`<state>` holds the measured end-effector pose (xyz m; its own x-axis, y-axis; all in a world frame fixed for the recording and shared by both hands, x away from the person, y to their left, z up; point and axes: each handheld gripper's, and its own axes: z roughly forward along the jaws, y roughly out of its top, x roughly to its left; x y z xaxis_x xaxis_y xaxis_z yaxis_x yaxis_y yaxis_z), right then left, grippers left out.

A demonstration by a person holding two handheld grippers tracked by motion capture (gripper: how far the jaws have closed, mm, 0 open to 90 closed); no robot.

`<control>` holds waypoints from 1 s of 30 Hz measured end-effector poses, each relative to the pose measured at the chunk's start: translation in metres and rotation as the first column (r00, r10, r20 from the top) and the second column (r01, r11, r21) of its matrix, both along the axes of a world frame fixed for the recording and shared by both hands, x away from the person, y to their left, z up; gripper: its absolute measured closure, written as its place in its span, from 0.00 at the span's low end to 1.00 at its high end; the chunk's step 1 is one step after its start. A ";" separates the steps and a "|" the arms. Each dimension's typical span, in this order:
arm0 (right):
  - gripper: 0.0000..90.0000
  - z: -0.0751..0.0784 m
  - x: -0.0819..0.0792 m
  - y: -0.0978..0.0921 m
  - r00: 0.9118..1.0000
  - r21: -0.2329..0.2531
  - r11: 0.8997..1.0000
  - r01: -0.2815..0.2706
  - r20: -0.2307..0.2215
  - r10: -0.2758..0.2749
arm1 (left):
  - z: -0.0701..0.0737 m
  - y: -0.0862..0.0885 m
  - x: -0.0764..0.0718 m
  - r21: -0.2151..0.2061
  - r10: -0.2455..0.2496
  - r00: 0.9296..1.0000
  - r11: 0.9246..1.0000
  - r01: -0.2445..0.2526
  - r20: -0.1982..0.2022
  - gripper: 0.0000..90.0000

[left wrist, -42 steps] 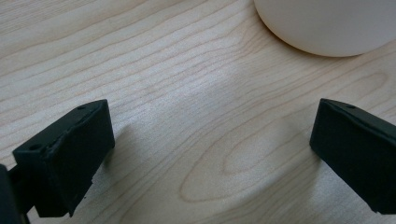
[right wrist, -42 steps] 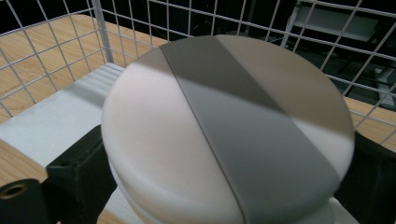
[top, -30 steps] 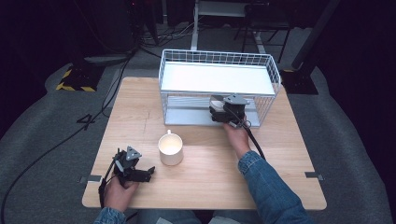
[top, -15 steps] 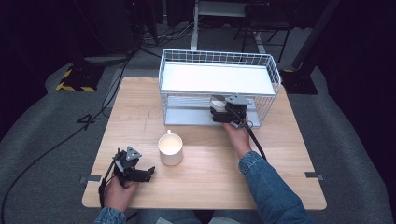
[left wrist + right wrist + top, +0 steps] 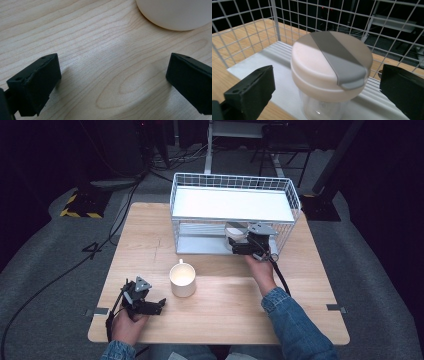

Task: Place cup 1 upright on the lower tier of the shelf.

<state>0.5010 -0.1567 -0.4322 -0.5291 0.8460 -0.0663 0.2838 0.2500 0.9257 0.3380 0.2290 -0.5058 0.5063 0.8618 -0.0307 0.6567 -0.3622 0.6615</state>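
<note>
Nothing has shifted since earlier frames. Right gripper (image 5: 325,87) jaws stand wide around one lidded jar (image 5: 331,75) on the rack (image 5: 232,205) lower shelf. Left gripper (image 5: 113,82) jaws wide, beside one mug (image 5: 182,279).

Clear jar (image 5: 329,82) with white lid, grey strap, upright on rack's (image 5: 235,205) lower shelf

Both grippers, the left gripper (image 5: 159,306) and the right gripper (image 5: 239,248), were black with blocky jaws, grey three-cornered top plates and trailing black cables. The person wore blue denim sleeves (image 5: 292,325).
</note>
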 end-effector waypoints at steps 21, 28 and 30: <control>0.00 0.028 -0.055 -0.063 0.993 0.006 0.997 -0.081 -0.085 0.081 | 0.000 0.000 0.006 0.001 0.011 1.000 1.000 -0.011 0.005 0.00; 0.00 0.028 -0.078 -0.085 0.992 -0.028 0.996 -0.087 -0.089 0.084 | 0.000 0.001 0.008 0.000 0.012 1.000 1.000 -0.012 0.007 0.00; 0.00 0.026 -0.084 -0.091 0.991 -0.036 0.995 -0.089 -0.106 0.085 | 0.000 0.001 0.008 0.000 0.012 1.000 1.000 -0.012 0.004 0.00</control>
